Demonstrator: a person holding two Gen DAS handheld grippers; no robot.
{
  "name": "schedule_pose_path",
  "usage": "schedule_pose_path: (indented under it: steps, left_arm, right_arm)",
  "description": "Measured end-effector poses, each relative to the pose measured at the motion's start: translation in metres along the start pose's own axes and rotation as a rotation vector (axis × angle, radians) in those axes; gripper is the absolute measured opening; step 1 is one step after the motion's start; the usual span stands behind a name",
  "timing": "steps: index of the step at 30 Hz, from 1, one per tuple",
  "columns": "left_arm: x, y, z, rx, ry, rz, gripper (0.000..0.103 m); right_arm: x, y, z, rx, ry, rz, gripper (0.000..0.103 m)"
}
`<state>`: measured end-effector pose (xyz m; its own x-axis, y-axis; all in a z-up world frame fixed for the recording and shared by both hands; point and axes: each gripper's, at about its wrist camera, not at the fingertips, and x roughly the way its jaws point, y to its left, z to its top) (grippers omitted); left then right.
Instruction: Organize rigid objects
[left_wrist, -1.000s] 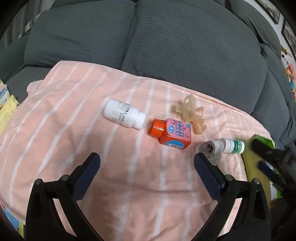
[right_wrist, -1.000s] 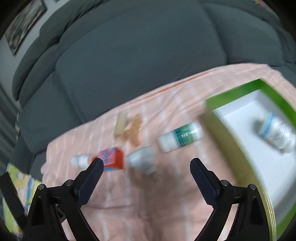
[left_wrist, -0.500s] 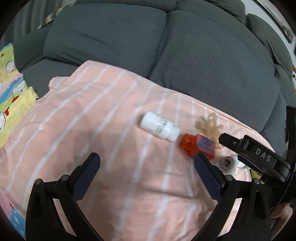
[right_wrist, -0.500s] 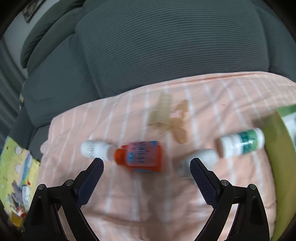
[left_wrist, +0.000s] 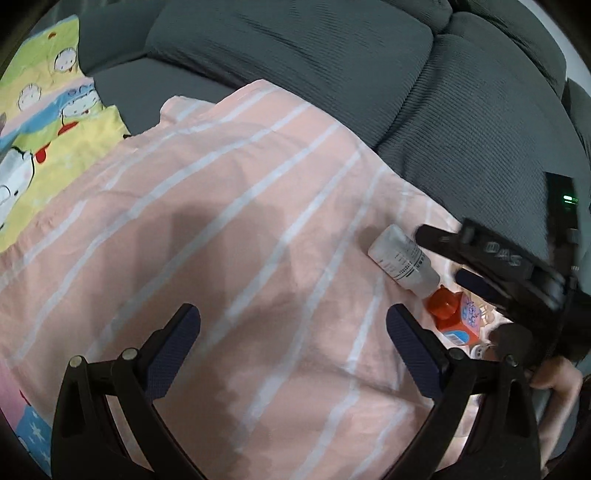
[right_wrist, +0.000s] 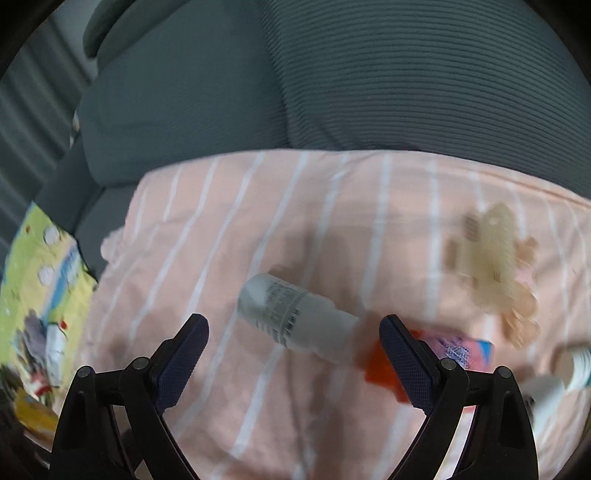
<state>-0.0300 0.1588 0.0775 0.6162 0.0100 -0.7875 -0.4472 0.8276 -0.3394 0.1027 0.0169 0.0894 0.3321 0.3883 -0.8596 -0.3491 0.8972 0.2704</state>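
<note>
Well, the biggest thing in front of me is the grey sofa, and over its seat lies the pink striped sheet that everything rests on. A yellow cartoon blanket sits off to the left edge. My right gripper hangs over the sheet with its jaws wide apart and nothing between the pads; my left gripper is likewise spread and empty, over bare cloth well left of the objects.

The white bottle lies on its side just ahead of the right gripper, cap end touching the orange bottle. A beige hair clip lies beyond it, blurred.

I judge the white bottle to be light, stiff plastic, smooth enough to roll on this soft sheet. I would take it across the labelled body, near the middle, jaws square to its length, pressing gently so it does not squirt out sideways.
</note>
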Motion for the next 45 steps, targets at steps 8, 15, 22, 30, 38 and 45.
schedule_pose_path:
  steps: [8,15,22,30,38,45]
  left_arm:
    - [0.002,0.005,0.0,-0.02,0.013,-0.024,0.1]
    - [0.002,0.011,-0.002,-0.051,0.023,-0.062,0.1]
    - [-0.001,0.015,-0.001,-0.067,0.024,-0.107,0.1]
    - [0.006,-0.002,-0.009,-0.016,0.079,-0.148,0.1]
    - [0.022,-0.026,-0.021,0.044,0.15,-0.194,0.1]
    - [0.031,-0.048,-0.031,0.095,0.207,-0.255,0.1]
  right_arm:
    - [0.039,0.017,-0.008,-0.149,0.108,-0.033,0.065]
    - [0.04,0.015,-0.019,-0.113,0.115,0.025,0.048]
    - [-0.006,-0.007,-0.042,0.009,0.076,0.086,0.048]
    - [-0.045,-0.047,-0.097,0.234,0.082,0.07,0.048]
    - [-0.036,-0.075,-0.107,0.328,0.157,0.129,0.051]
    - [-0.07,-0.097,-0.106,0.366,0.035,0.147,0.066]
